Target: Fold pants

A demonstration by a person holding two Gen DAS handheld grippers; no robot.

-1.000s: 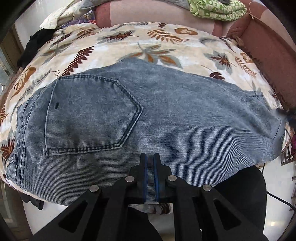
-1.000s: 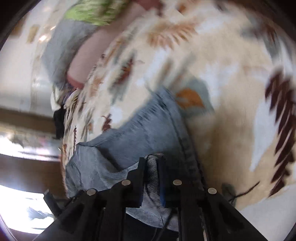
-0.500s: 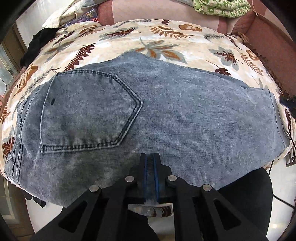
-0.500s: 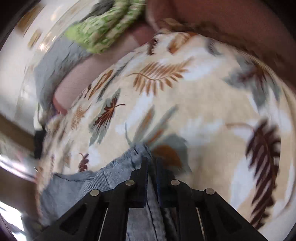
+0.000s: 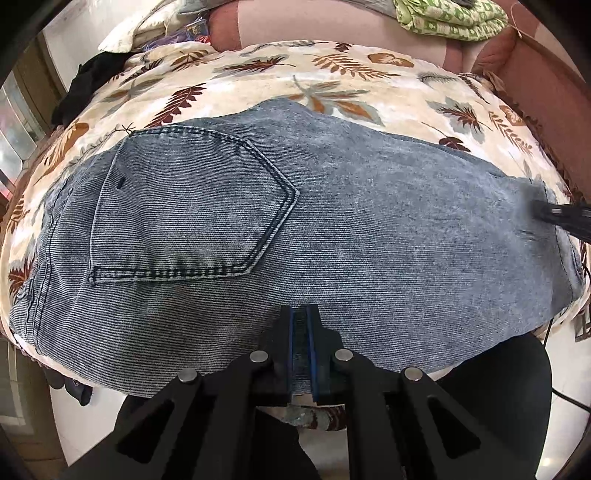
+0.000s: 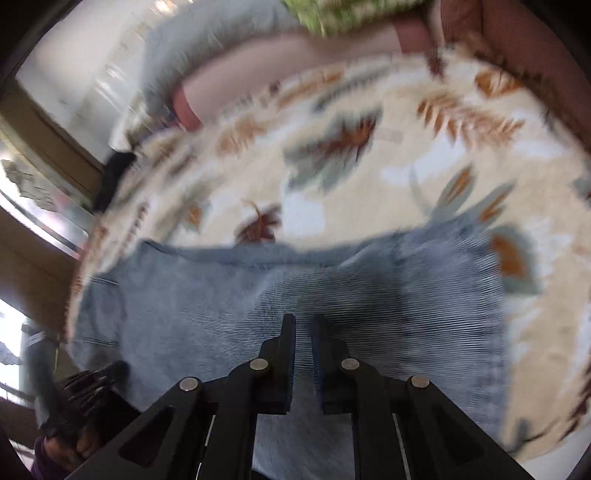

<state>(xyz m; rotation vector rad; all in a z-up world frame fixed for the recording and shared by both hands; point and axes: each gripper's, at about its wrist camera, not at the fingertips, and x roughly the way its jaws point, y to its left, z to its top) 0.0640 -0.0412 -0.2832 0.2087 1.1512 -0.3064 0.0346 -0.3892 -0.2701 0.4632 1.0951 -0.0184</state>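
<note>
The faded blue denim pants (image 5: 332, 236) lie flat on the cream leaf-printed bedspread (image 5: 258, 77), already doubled into a compact rectangle with a stitched back pocket (image 5: 184, 206) facing up on the left part. Judging by that shape, at least one fold is done; a last fold, or a smoothing and letting go, seems to be what is left.

The left gripper (image 5: 301, 332) has its fingers drawn narrow, pinching the near edge of the denim, which hangs slightly over the front of the bed. The right gripper (image 6: 303, 339) sits above the cloth near the hem end; its fingers stand a little apart, and through the blur denim shows in the gap, but I cannot tell whether they grip it or hang over it. Its dark tip (image 5: 557, 214) also shows at the far right of the left view.

Room lies mostly ahead: a broad band of bare bedspread beyond the far edge of the pants, up to the pink bolster (image 5: 332, 18) and the folded green patterned cloth (image 5: 450, 18). A black garment (image 5: 92, 85) sits at the far left corner, well apart. Near side, the bed edge is close, so any fold probably goes away from the person or sideways.
</note>
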